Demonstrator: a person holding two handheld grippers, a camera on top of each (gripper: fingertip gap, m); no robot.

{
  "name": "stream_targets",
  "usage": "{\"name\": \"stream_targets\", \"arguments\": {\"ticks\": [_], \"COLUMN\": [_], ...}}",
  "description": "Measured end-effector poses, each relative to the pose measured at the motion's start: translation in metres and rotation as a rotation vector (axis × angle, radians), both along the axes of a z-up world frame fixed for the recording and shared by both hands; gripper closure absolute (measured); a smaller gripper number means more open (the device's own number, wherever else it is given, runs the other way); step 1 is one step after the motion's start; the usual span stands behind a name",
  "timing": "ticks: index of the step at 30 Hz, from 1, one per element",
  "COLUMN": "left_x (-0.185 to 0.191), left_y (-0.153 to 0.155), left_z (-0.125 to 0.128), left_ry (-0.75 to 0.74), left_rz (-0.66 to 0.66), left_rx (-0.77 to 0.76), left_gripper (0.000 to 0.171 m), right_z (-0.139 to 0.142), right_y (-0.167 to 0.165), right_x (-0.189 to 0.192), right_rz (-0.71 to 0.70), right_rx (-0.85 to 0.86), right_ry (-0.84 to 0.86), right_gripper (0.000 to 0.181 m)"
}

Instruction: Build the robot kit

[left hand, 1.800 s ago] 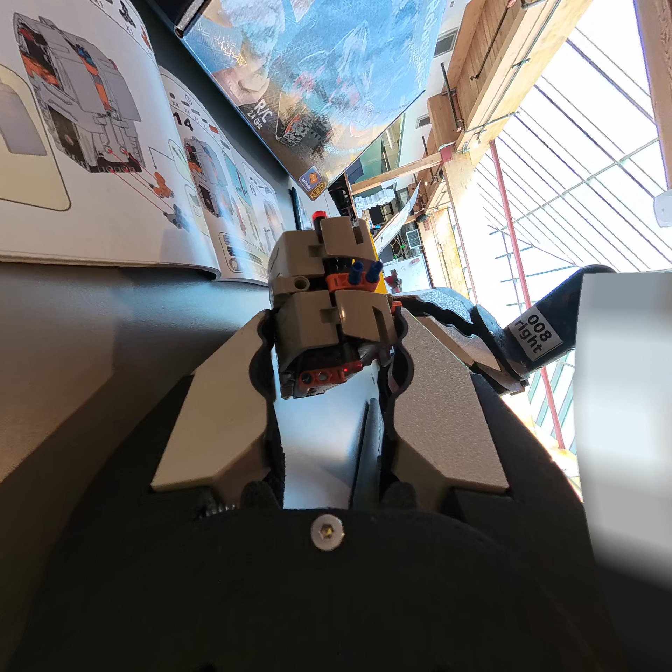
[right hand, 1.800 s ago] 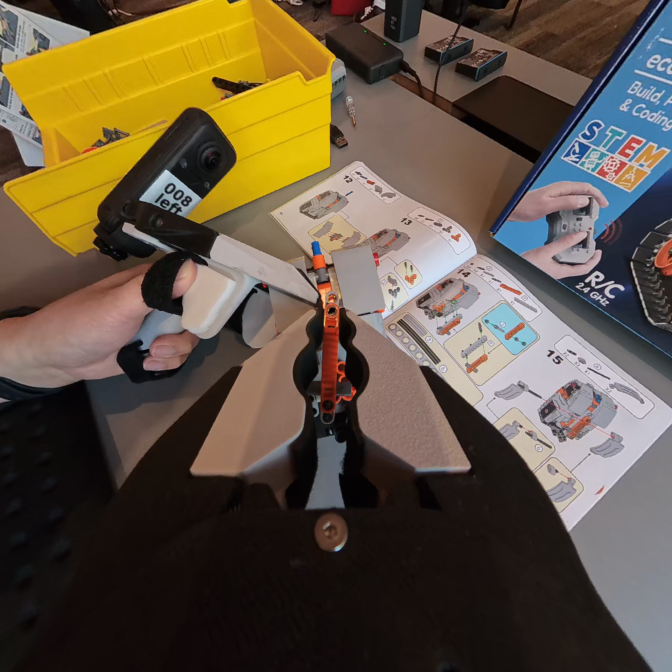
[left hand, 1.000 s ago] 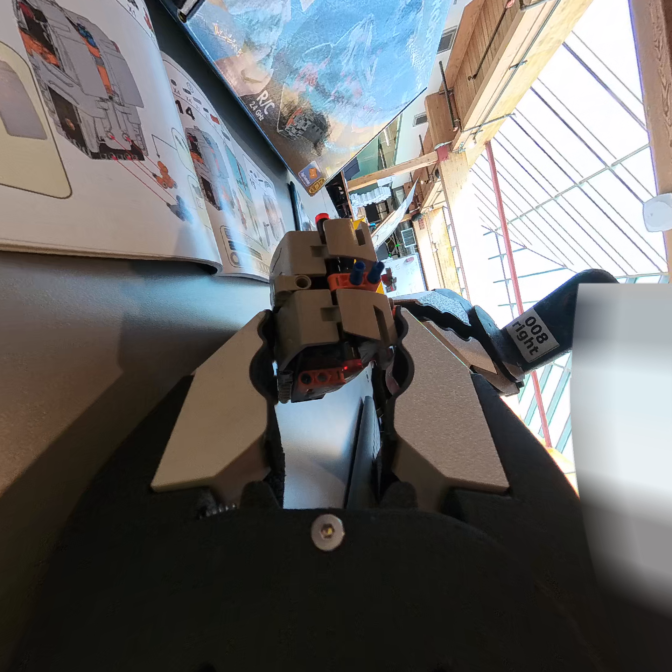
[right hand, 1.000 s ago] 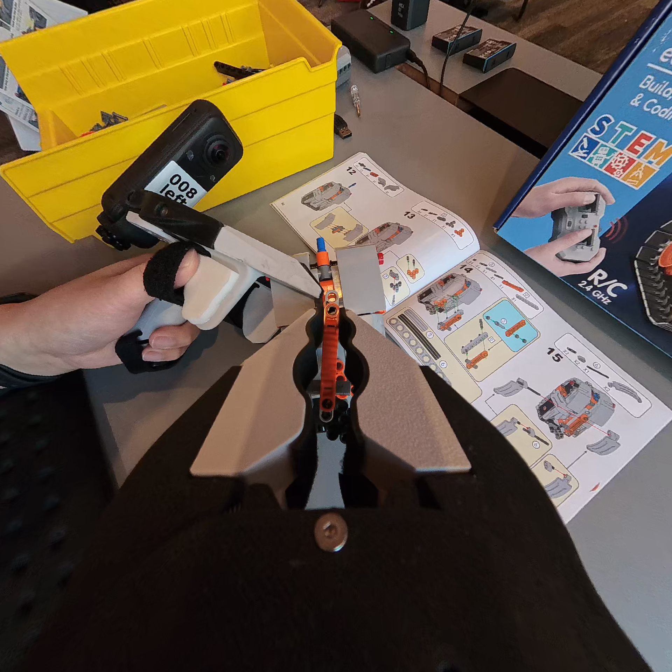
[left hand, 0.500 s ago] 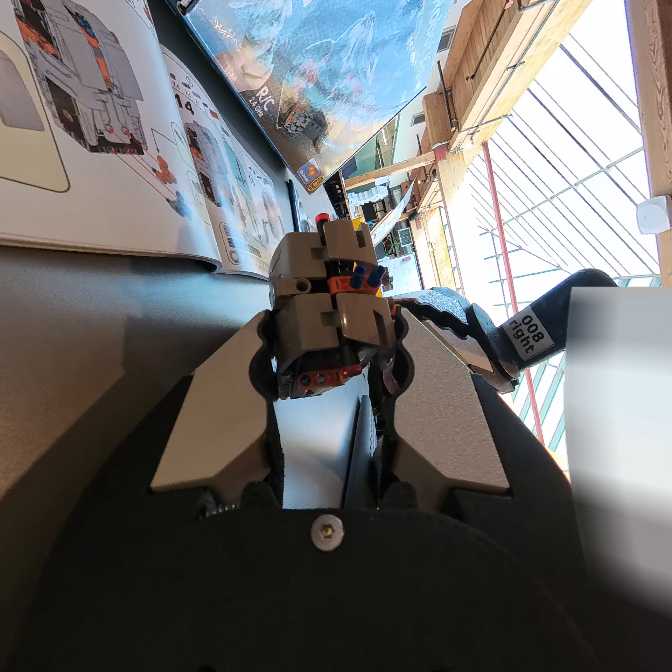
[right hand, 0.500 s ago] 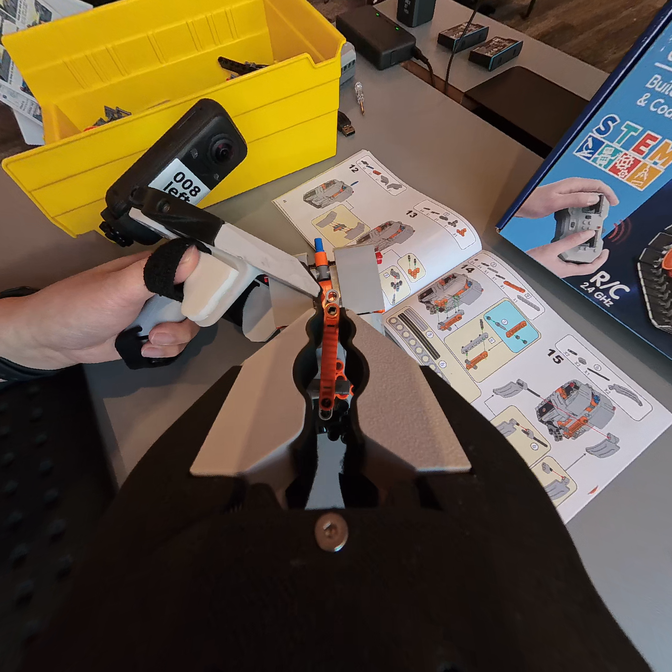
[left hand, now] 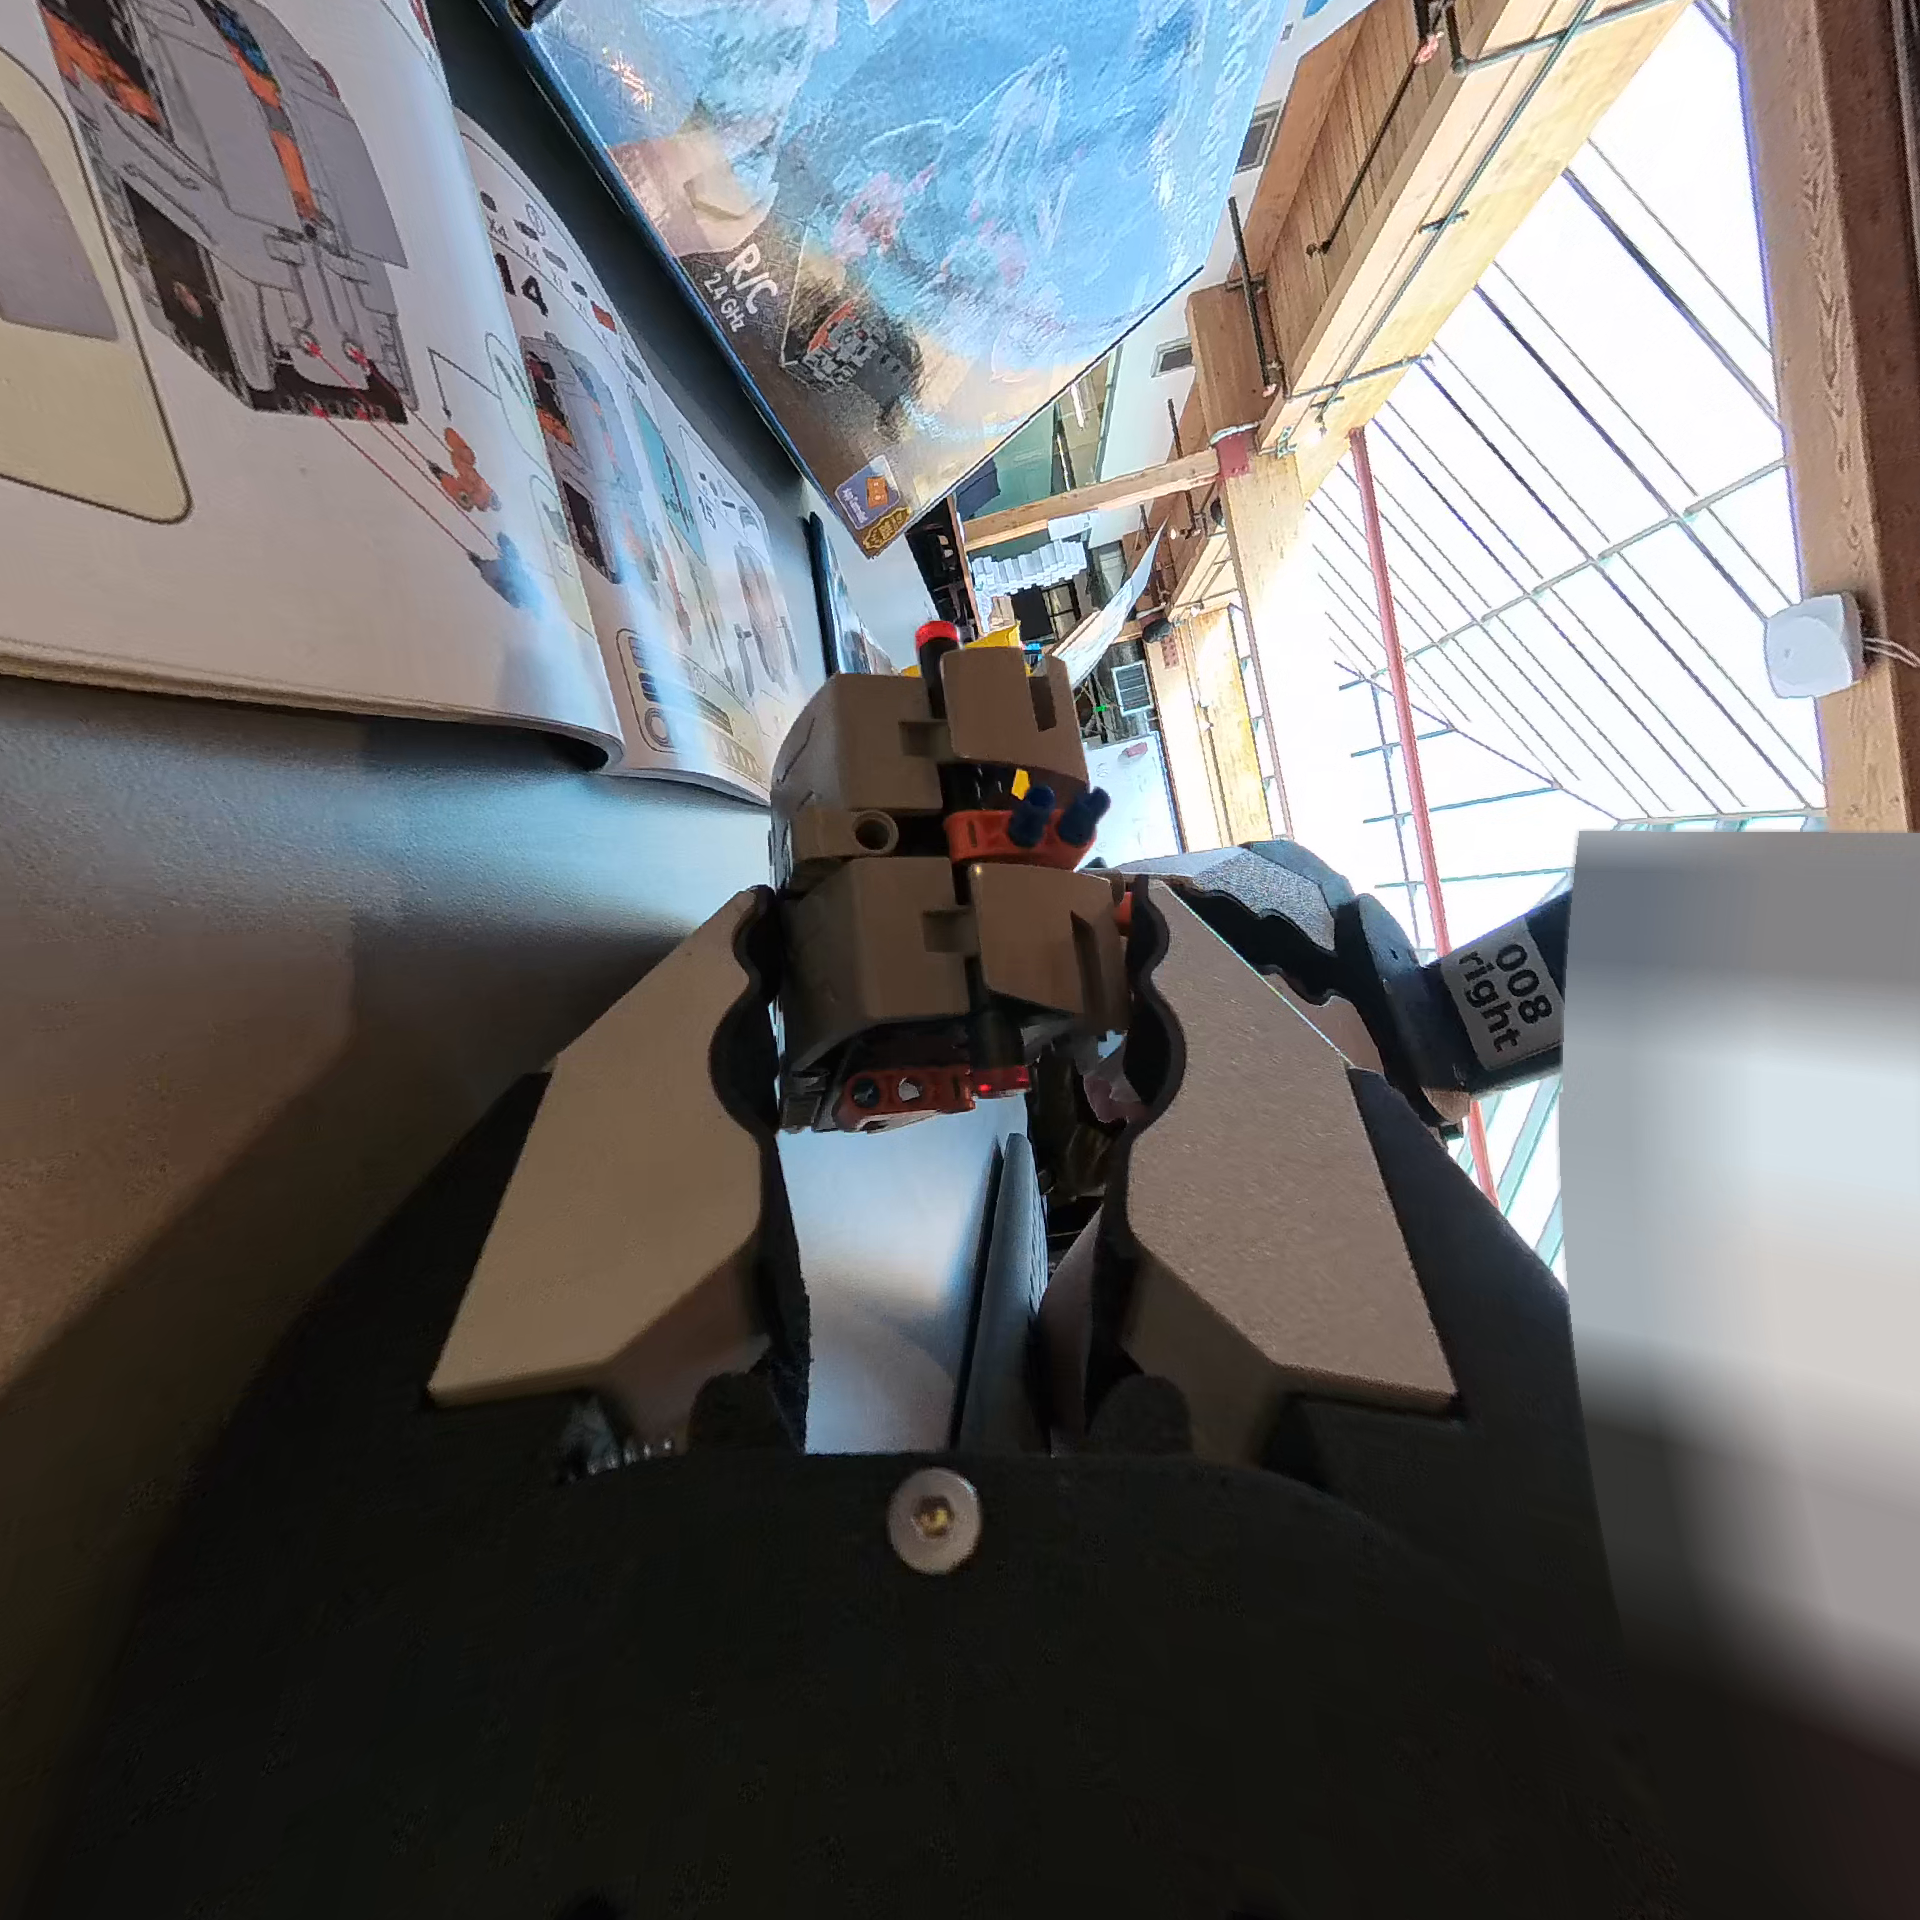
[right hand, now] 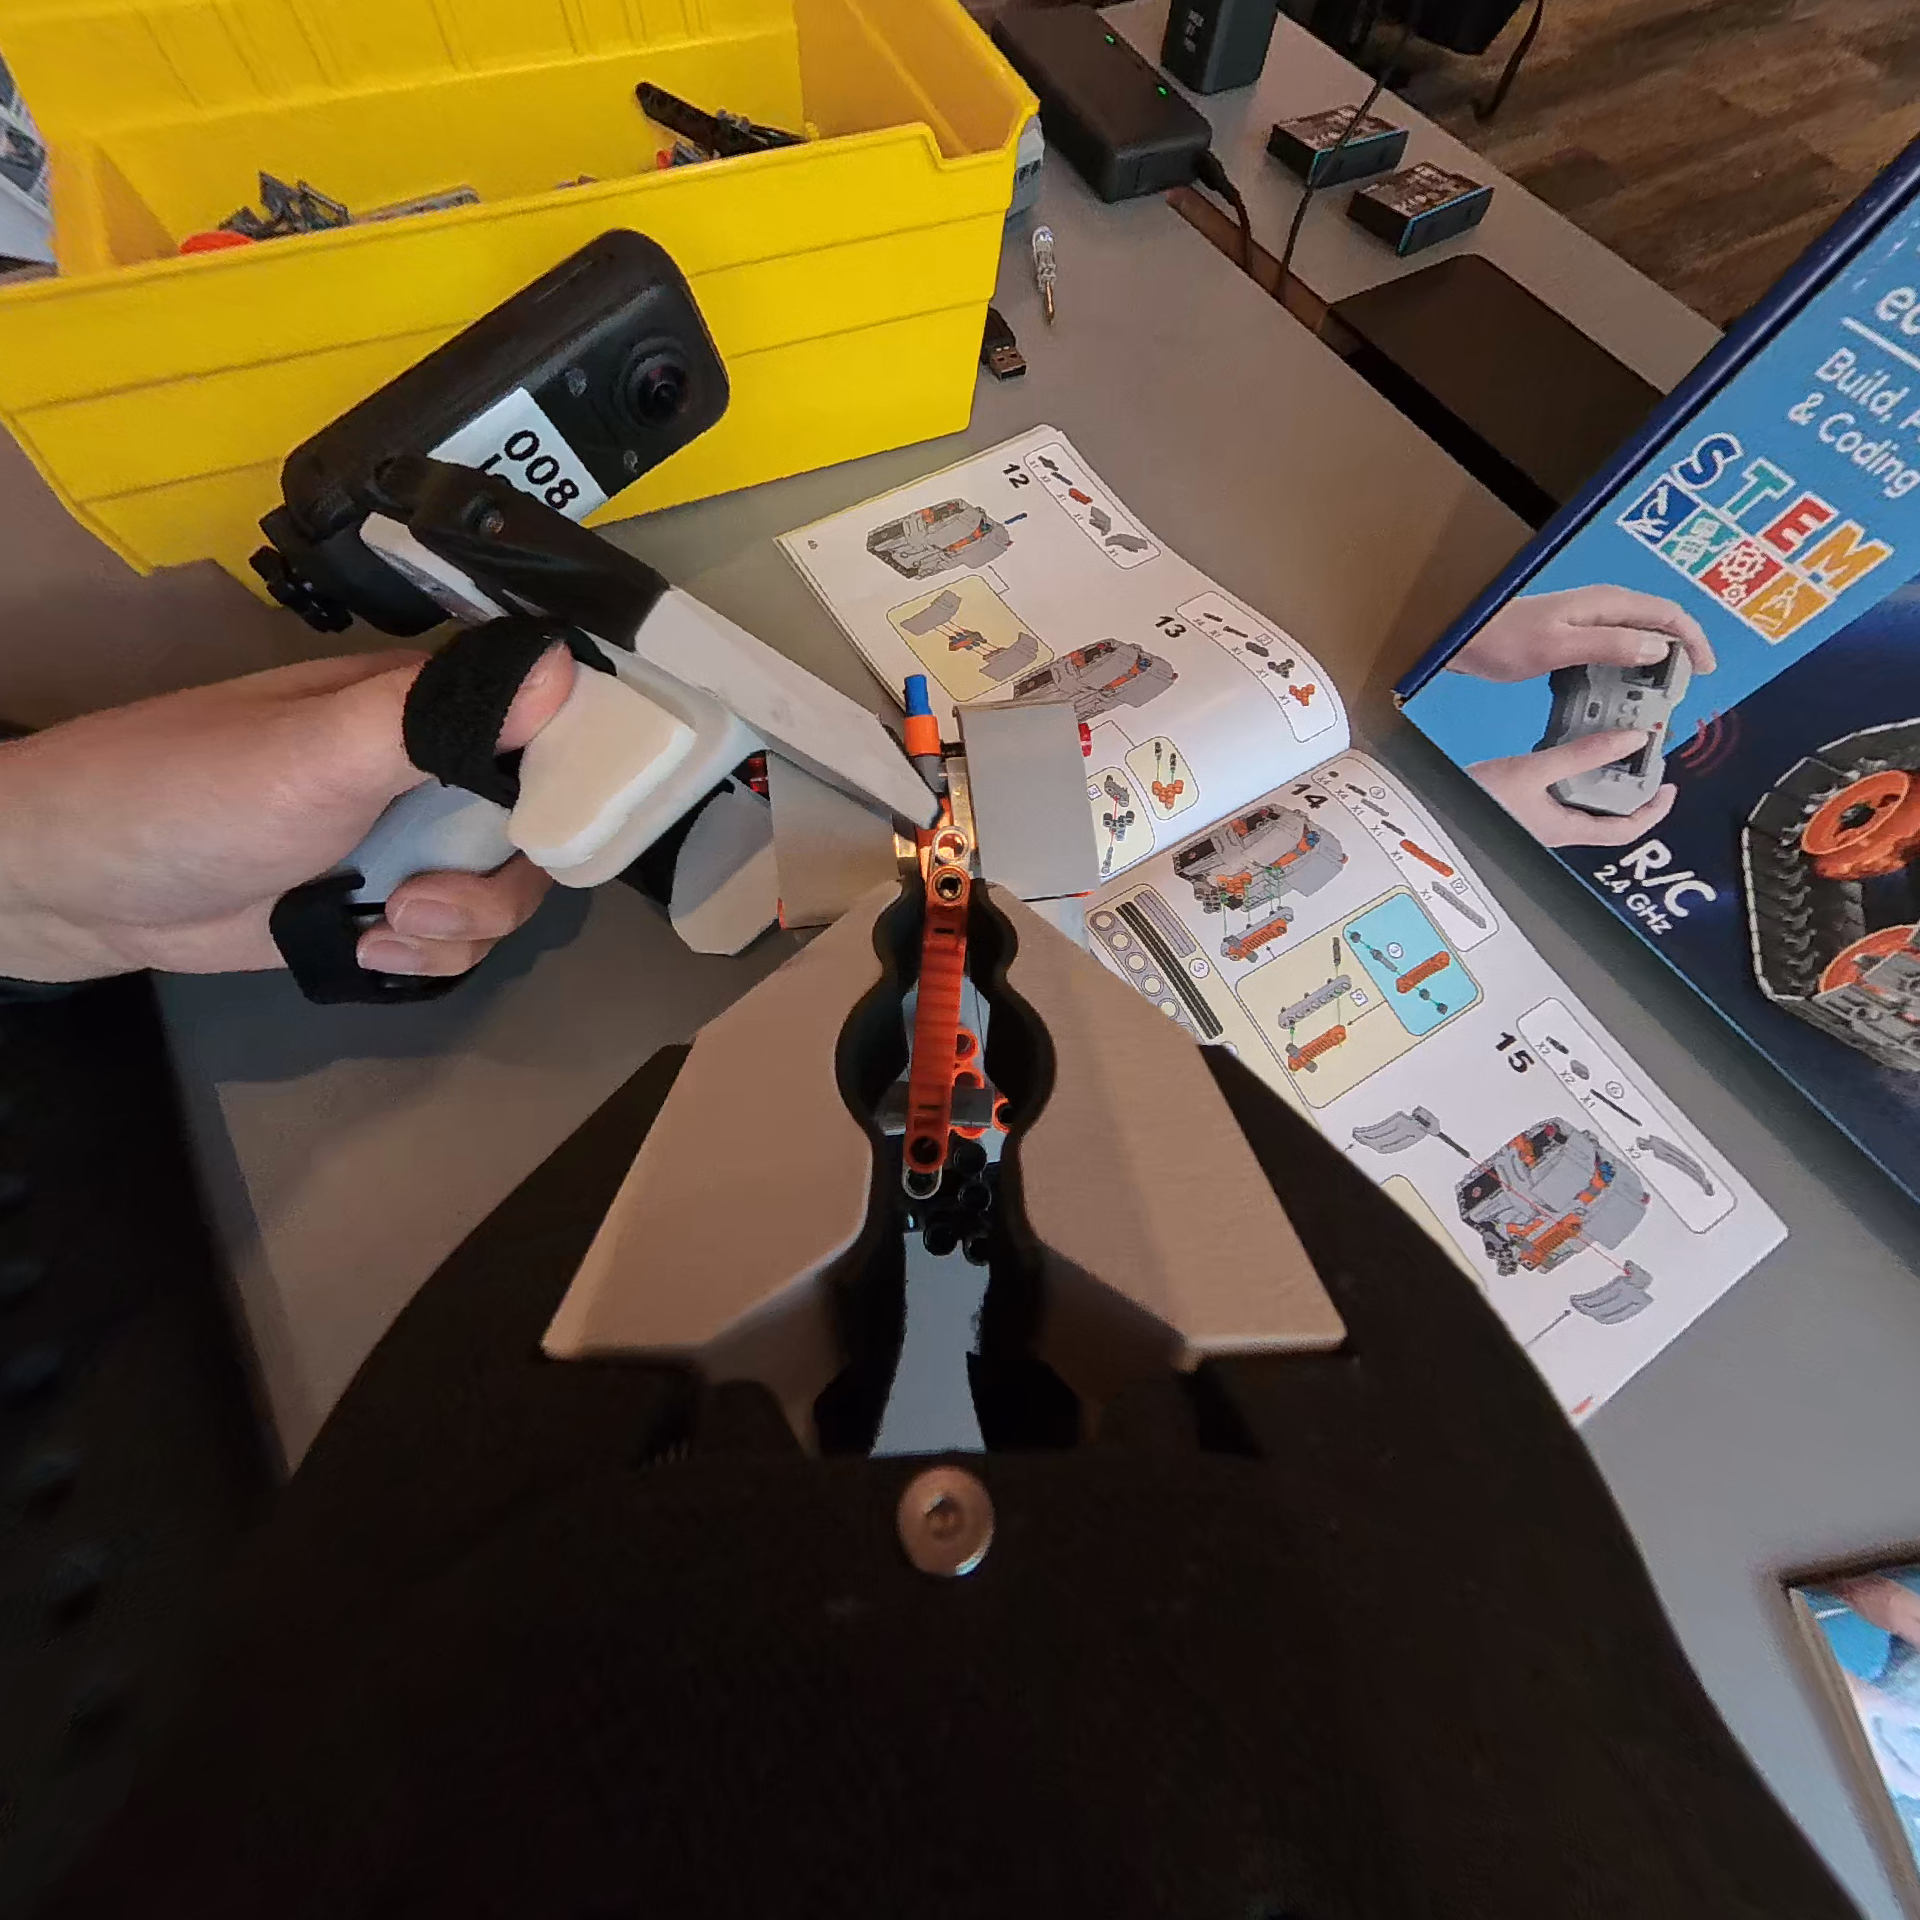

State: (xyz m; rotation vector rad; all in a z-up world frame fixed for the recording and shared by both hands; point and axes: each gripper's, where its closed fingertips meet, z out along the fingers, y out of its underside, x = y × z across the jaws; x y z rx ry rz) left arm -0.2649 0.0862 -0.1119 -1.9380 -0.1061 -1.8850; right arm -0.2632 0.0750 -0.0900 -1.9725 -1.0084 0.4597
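Note:
My left gripper (left hand: pixel 951 935) is shut on a grey building-brick model (left hand: pixel 914 935) with orange and blue pins on top, held just above the grey table. My right gripper (right hand: pixel 940 925) is shut on a long orange beam (right hand: pixel 938 1023), whose far end meets that grey model (right hand: pixel 1013 800). In the right wrist view the left gripper (right hand: pixel 904 790) comes in from the left, held by a person's hand (right hand: pixel 187 810). In the left wrist view the right gripper's black body (left hand: pixel 1351 956) sits just right of the model.
An open instruction booklet (right hand: pixel 1299 904) lies on the grey table (right hand: pixel 1195 395) under the model. A yellow bin (right hand: pixel 520 208) of loose parts stands at the back left. A blue kit box (right hand: pixel 1714 675) stands at right. A charger and batteries (right hand: pixel 1101 125) lie at the far edge. My left and right fingertips are right by each other.
Both grippers have stayed shut on their parts and joined at the model. The pair has drifted slightly, with the yellow bin and left gripper shifting a little in the right wrist view.

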Motion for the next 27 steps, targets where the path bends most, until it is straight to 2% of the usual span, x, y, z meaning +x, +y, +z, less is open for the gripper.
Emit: {"name": "stream_targets", "arguments": {"ticks": [6, 14, 19, 27], "left_x": [0.0007, 0.0011, 0.0013, 0.0019], "left_y": [-0.0005, -0.0013, -0.0026, -0.0042], "left_z": [-0.0005, 0.0008, 0.0006, 0.0020], "left_ry": [0.001, -0.014, -0.020, -0.029], "left_rz": [-0.006, -0.022, -0.034, -0.047], "left_rx": [-0.006, -0.013, -0.019, -0.020], "left_gripper": [0.106, 0.107, 0.107, 0.108], "right_z": [-0.0004, 0.0010, 0.0054, 0.0088], "right_y": [-0.0002, -0.0041, -0.0084, -0.0063], "right_x": [0.0011, 0.0016, 0.0016, 0.0077], "right_rz": [0.043, 0.078, 0.140, 0.136], "right_rx": [-0.015, -0.191, -0.213, -0.250], "right_ry": [0.017, 0.197, 0.236, 0.304], "right_gripper": [0.175, 0.175, 0.176, 0.176]}}
